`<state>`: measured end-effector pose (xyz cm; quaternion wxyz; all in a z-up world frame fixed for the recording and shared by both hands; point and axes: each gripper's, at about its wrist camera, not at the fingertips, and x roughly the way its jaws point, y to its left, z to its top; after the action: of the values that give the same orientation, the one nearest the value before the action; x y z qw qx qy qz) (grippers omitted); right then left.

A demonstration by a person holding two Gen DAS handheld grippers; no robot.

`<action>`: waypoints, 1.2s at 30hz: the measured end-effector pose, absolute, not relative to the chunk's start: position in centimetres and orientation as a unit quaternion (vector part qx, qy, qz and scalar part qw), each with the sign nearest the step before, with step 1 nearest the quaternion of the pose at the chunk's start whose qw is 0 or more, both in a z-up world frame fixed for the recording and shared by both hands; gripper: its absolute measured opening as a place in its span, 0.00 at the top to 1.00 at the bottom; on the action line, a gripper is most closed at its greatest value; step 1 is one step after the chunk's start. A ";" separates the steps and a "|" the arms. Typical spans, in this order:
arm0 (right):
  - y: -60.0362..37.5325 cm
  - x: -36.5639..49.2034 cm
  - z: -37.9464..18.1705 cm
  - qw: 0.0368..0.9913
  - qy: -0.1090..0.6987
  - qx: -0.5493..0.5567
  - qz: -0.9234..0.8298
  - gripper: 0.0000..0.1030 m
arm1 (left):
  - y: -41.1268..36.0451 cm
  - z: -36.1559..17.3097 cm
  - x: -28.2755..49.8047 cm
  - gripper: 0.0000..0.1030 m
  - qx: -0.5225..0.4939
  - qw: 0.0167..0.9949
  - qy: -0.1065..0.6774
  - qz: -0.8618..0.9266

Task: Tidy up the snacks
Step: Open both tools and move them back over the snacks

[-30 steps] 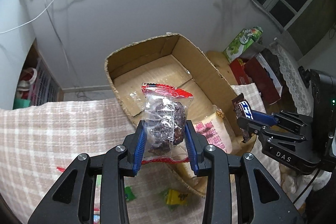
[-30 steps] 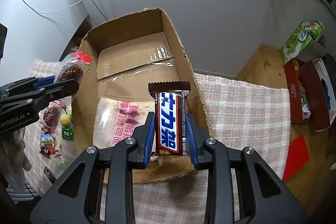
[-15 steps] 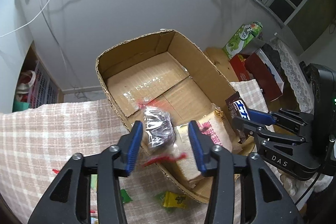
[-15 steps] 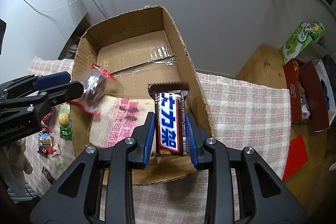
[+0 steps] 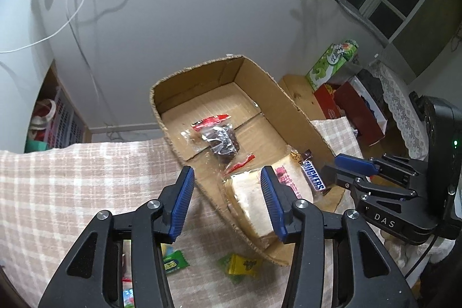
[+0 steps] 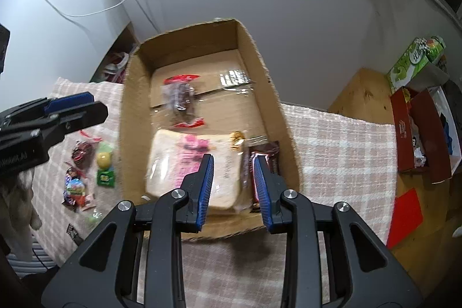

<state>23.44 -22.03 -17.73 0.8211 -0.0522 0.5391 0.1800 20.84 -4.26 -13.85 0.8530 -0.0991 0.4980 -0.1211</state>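
Left gripper [image 5: 225, 192] jaws just opened, wide and empty; right gripper [image 6: 232, 175] jaws narrowly parted, empty, above cardboard box [image 6: 135, 94]; loose snacks [image 6: 104, 160] on tabletop [image 6: 332, 149] left of box, nearer left gripper.

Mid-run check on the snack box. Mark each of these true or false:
1. The left hand-held gripper clamps the clear bag of dark snacks. False: the left hand-held gripper has just been opening and nothing is between its jaws; the clear bag lies on the floor of the cardboard box.
2. The bread pack is inside the cardboard box. True: the bread pack lies at the near end.
3. The Snickers bar lies on the checked cloth, outside the box. False: the Snickers bar lies in the box, beside the bread pack.
4. Small sweets are on the checked cloth outside the box. True: wrapped sweets lie on the checked cloth.
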 end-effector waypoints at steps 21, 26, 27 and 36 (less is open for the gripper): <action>-15.2 12.8 -16.6 0.784 0.540 -0.055 0.301 0.71 | 5.5 -12.9 10.4 0.55 -0.141 0.855 0.495 -0.064; -12.7 10.7 -18.4 0.762 0.559 -0.057 0.322 0.71 | 7.0 -14.7 7.9 0.55 -0.164 0.843 0.510 -0.045; -12.2 10.3 -18.9 0.757 0.565 -0.055 0.322 0.71 | 7.2 -15.2 7.6 0.55 -0.167 0.840 0.514 -0.042; -9.4 9.4 -23.1 0.726 0.616 -0.012 0.305 0.71 | 7.9 -18.5 6.4 0.55 -0.185 0.823 0.536 -0.029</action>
<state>9.37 -9.42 -23.06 0.7260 -0.0122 0.6163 0.3047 6.43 7.95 -18.45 0.8230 -0.1853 0.5362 -0.0290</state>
